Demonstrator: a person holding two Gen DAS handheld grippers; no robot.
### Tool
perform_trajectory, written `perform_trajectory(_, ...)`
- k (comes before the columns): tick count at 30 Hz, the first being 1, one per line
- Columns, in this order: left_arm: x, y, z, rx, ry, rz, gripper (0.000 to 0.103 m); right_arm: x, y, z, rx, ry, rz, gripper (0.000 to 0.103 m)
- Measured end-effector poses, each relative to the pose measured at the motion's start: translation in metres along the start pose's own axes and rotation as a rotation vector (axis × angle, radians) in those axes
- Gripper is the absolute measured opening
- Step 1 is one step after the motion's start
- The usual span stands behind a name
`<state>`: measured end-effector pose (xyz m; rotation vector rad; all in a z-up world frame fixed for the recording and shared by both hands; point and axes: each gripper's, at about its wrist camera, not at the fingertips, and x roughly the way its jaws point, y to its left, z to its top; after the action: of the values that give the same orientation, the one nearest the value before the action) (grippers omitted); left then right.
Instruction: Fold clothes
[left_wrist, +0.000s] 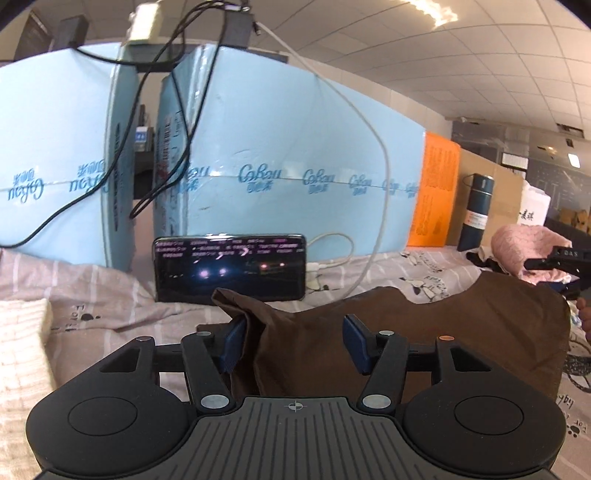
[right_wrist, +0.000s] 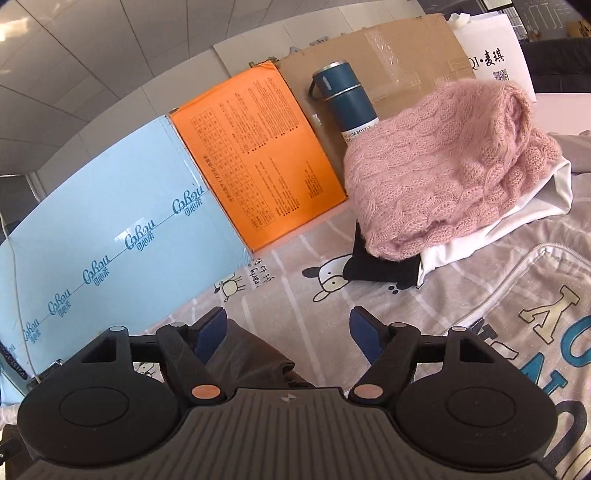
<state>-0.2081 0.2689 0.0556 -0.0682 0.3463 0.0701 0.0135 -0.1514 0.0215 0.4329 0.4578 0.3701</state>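
A brown garment (left_wrist: 443, 325) lies spread on the printed bedsheet (left_wrist: 110, 295). My left gripper (left_wrist: 295, 343) is open, its jaws wide apart around a raised corner of the brown cloth, with the left pad (left_wrist: 232, 343) against the fold. My right gripper (right_wrist: 288, 339) is open above the sheet, and an edge of the brown garment (right_wrist: 251, 358) lies between its fingers near the left pad. The right gripper also shows at the far right of the left wrist view (left_wrist: 554, 258).
A phone (left_wrist: 229, 269) leans on light blue boxes (left_wrist: 277, 147) at the back. An orange box (right_wrist: 255, 155), a blue vacuum bottle (right_wrist: 343, 99) and cardboard stand behind. A pink knit sweater (right_wrist: 443, 170) tops a stack of clothes. A grey lettered garment (right_wrist: 517, 314) lies right. A cream knit (left_wrist: 18, 350) lies left.
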Motion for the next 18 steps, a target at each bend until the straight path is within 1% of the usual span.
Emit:
perform_trajectory(2, 0.007, -0.008, -0.001, 0.053, 0.027, 0.042, 0.034, -0.007, 0.006, 0.000, -0.045, -0.050, 0.042, 0.071)
perform_trajectory(3, 0.011, -0.011, -0.002, 0.077, 0.044, 0.067, 0.013, -0.013, 0.012, -0.001, -0.081, -0.082, 0.073, 0.072)
perform_trajectory(4, 0.013, -0.012, -0.002, 0.080, 0.051, 0.077, 0.008, -0.020, 0.019, -0.001, -0.124, -0.113, 0.109, 0.077)
perform_trajectory(5, 0.014, -0.011, -0.003, 0.076, 0.057, 0.084, 0.007, -0.026, 0.027, -0.001, -0.170, -0.129, 0.143, 0.084)
perform_trajectory(6, 0.011, -0.011, -0.002, 0.077, 0.039, 0.079, 0.006, -0.031, 0.038, 0.000, -0.228, -0.127, 0.188, 0.087)
perform_trajectory(8, -0.001, -0.014, 0.000, 0.088, -0.013, 0.053, 0.005, -0.034, 0.061, -0.001, -0.367, -0.064, 0.312, 0.097)
perform_trajectory(9, -0.008, -0.017, 0.002, 0.099, -0.042, 0.030, 0.005, -0.031, 0.074, -0.002, -0.446, -0.011, 0.390, 0.099)
perform_trajectory(10, -0.016, -0.021, 0.003, 0.119, -0.067, 0.008, 0.005, -0.028, 0.087, -0.004, -0.520, 0.038, 0.462, 0.100)
perform_trajectory(12, -0.029, -0.031, 0.002, 0.164, -0.112, -0.035, 0.005, -0.018, 0.112, -0.012, -0.640, 0.100, 0.559, 0.100)
perform_trajectory(16, -0.052, -0.051, -0.005, 0.254, -0.186, -0.123, 0.004, 0.016, 0.163, -0.040, -0.866, 0.219, 0.640, 0.100)
perform_trajectory(18, -0.061, -0.061, -0.010, 0.307, -0.212, -0.167, 0.004, 0.030, 0.180, -0.053, -0.953, 0.246, 0.693, 0.100)
